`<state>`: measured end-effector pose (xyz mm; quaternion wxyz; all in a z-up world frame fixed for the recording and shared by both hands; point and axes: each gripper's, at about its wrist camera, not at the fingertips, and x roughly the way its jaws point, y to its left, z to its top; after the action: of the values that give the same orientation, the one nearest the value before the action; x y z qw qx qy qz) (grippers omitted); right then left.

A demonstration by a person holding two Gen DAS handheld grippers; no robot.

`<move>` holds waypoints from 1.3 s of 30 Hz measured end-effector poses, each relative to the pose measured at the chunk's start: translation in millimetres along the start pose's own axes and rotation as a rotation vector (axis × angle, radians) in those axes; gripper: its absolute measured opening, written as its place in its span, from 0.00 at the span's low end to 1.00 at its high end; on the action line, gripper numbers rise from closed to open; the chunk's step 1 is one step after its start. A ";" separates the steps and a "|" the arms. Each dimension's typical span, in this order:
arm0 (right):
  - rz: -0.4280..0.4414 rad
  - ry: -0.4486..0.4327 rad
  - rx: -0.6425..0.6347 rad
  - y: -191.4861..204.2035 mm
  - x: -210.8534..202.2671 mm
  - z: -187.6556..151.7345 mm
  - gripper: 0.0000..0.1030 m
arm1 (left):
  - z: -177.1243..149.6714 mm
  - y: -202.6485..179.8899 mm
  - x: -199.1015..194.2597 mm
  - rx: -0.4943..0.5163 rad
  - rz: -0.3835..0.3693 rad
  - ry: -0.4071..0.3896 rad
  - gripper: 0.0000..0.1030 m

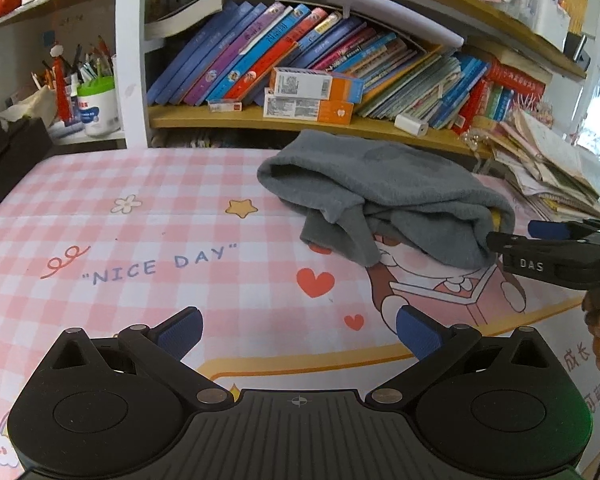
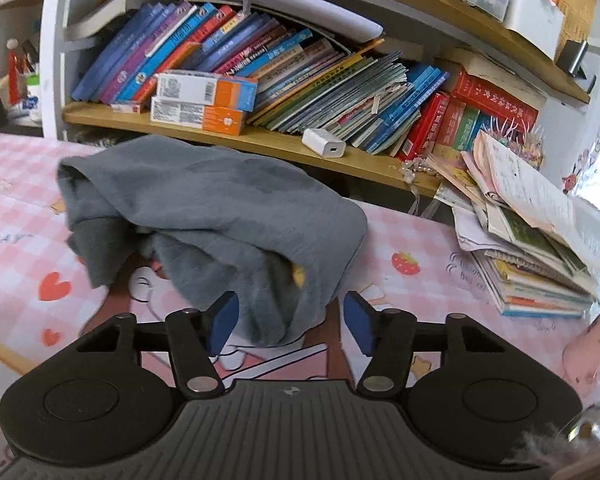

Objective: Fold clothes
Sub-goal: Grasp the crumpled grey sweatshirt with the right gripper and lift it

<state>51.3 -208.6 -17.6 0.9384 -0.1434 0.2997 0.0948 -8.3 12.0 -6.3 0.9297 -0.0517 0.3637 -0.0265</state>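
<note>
Grey garment lies bunched on tabletop below shelf. My right claw straddles its near hem, pads not touching; left claw apart, empty. Risk: pinching several layers, dragging the heap.

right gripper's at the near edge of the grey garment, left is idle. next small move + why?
Probably close the right gripper on the near hem of the grey garment. Its blue pads stand on either side of that edge, apparently not yet pressing, and the garment lies in a crumpled heap on the pink checked mat, so it needs lifting and spreading first. The left gripper is open and clear of it.
</note>
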 end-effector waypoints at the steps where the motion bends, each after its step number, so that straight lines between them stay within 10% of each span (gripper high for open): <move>1: -0.004 0.004 -0.005 -0.7 3.1 0.4 0.52 | -0.1 0.9 0.1 0.000 0.004 0.002 1.00; 18: 0.021 0.016 -0.037 -4.1 38.6 20.0 0.17 | -6.2 11.4 0.4 -0.067 -0.067 0.095 1.00; 31: 0.376 0.117 0.117 62.8 -37.8 10.3 0.13 | -2.9 60.0 -30.7 -0.136 -0.033 -0.062 1.00; 39: 0.563 -0.033 0.307 104.9 -84.5 78.4 0.13 | -7.4 129.4 -63.0 -0.236 -0.025 -0.127 1.00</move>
<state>-2.2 -92.1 71.0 0.8909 0.0898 0.3229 0.3066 -58.0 145.5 15.7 0.9379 -0.1667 0.3041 0.0082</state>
